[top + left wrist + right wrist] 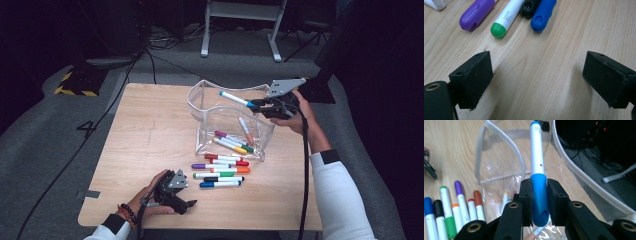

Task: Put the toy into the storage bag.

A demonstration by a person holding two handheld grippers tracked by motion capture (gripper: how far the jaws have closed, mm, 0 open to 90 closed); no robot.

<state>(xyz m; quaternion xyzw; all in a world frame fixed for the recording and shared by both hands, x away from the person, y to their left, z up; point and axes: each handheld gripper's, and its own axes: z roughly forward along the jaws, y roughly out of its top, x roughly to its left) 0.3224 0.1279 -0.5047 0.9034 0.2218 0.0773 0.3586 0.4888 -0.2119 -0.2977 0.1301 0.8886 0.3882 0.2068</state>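
Note:
My right gripper (261,104) is shut on the blue cap of a white marker (235,98), holding it level over the open top of a clear plastic pouch (210,105). In the right gripper view the blue marker (537,177) points away between the pads, above the pouch's rim (506,142). Several markers (235,142) lie inside the pouch. More markers (222,172) lie in a row on the table in front of it. My left gripper (186,202) rests open on the wood at the near left, its pads (474,77) apart with bare table between them.
The wooden table (150,130) has bare wood at the left and back. Purple, green, black and blue marker ends (499,28) lie just beyond my left gripper. Cables and a stand's legs (240,30) lie on the grey floor behind.

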